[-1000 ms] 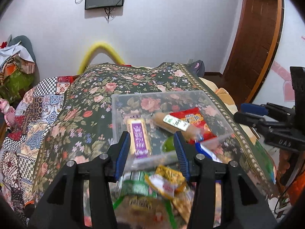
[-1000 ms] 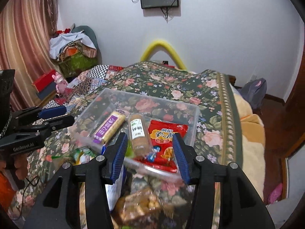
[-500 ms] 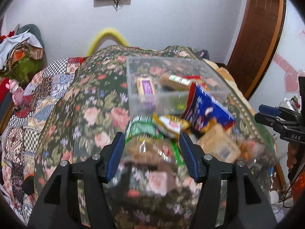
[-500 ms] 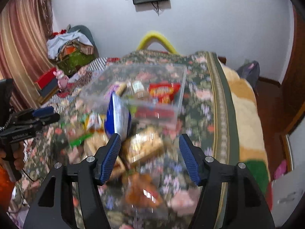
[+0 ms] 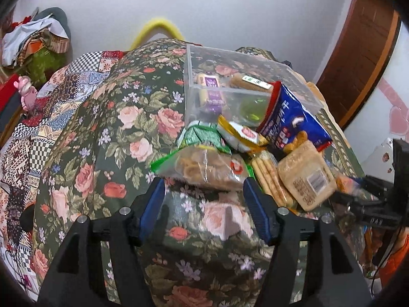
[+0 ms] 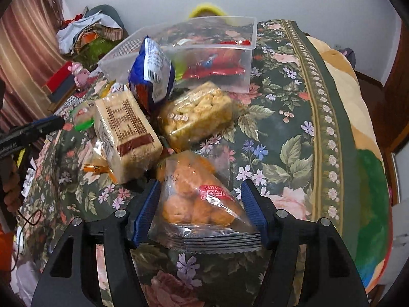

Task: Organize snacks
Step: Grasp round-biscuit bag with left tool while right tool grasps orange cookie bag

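A clear plastic bin sits on the floral bedspread and holds a purple bar, a brown roll and a red packet. Loose snacks lie piled in front of it. My left gripper is open, just short of a clear bag of brown snacks. My right gripper is open, its fingers on either side of a clear bag of orange puffs lying on the bed. A blue packet leans on the bin. A pale cracker pack lies beside it.
A yellow rice-cracker bag, green packet and yellow packet lie in the pile. A patchwork quilt covers the bed's left side. Clothes are heaped by the wall. A wooden door stands at right.
Both grippers have pulled back from the bin and dropped lower. The left now faces the brown snack bag; the right now straddles the orange puff bag.
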Action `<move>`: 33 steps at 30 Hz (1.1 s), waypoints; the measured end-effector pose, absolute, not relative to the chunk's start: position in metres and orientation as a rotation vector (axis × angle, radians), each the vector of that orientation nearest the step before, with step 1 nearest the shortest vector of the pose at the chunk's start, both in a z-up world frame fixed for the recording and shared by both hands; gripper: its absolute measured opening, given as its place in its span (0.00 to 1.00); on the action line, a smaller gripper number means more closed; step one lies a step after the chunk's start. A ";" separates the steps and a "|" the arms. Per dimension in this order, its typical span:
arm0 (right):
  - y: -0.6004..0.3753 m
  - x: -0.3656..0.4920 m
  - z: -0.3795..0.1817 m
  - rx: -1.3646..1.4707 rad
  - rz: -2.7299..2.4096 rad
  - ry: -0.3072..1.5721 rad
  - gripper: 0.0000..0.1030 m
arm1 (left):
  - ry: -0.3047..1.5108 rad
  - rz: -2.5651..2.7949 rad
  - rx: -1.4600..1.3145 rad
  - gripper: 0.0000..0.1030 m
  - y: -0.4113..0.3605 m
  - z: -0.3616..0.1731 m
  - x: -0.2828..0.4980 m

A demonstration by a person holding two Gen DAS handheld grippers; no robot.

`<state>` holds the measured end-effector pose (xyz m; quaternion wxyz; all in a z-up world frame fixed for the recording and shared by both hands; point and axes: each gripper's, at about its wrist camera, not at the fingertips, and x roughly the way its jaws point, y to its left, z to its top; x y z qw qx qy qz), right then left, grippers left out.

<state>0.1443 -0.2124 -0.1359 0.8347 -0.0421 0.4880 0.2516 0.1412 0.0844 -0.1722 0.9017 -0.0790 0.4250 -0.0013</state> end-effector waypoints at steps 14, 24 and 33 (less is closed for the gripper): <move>-0.240 0.142 -0.124 -0.053 0.485 0.978 0.48 | 0.917 0.008 -0.172 0.76 0.088 -0.199 0.190; -0.257 0.147 -0.111 0.001 0.451 0.942 0.48 | 0.896 -0.023 -0.110 0.90 0.075 -0.215 0.183; -0.248 0.148 -0.107 0.019 0.482 0.936 0.48 | 0.911 -0.034 -0.149 0.96 0.079 -0.222 0.176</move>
